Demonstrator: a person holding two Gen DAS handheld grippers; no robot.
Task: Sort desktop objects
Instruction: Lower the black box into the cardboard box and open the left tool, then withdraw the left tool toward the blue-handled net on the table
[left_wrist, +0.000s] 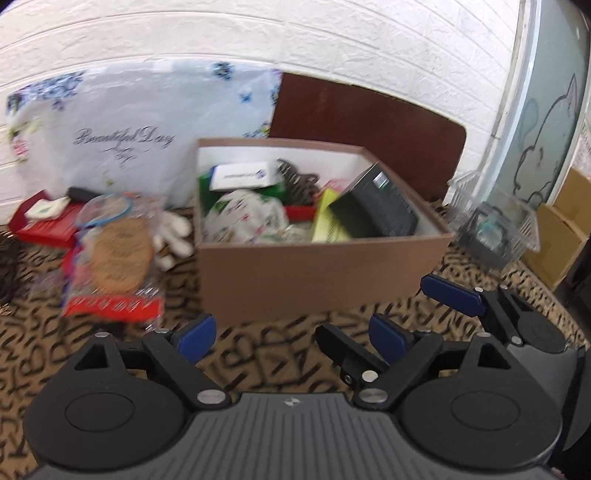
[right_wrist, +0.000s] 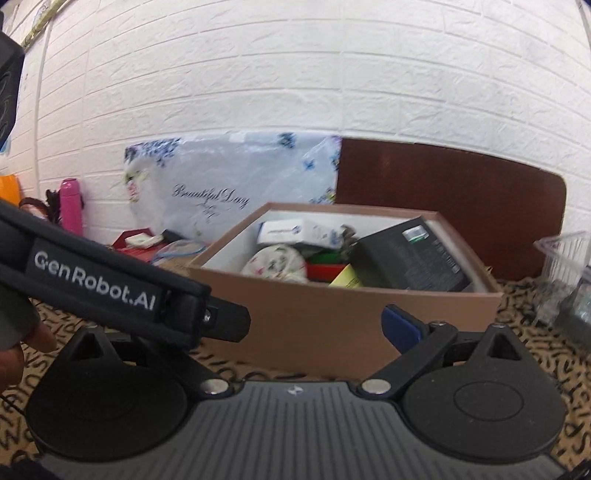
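A brown cardboard box (left_wrist: 317, 280) stands on the patterned tablecloth, full of sorted items: a black box (left_wrist: 376, 206), a white carton (left_wrist: 243, 175), a yellow packet (left_wrist: 327, 221) and a floral cloth bundle (left_wrist: 247, 216). It also shows in the right wrist view (right_wrist: 314, 314). My left gripper (left_wrist: 293, 338) is open and empty just in front of the box. My right gripper (right_wrist: 317, 325) is open and empty; the left gripper's body (right_wrist: 110, 288) hides its left finger. The right gripper also shows in the left wrist view (left_wrist: 391, 302).
Left of the box lie a clear snack bag (left_wrist: 114, 258), a red box (left_wrist: 48, 221) and a white soft toy (left_wrist: 173, 236). A floral plastic bag (left_wrist: 122, 136) and a brown board (left_wrist: 369, 122) lean on the brick wall. A clear plastic container (left_wrist: 495, 225) stands right.
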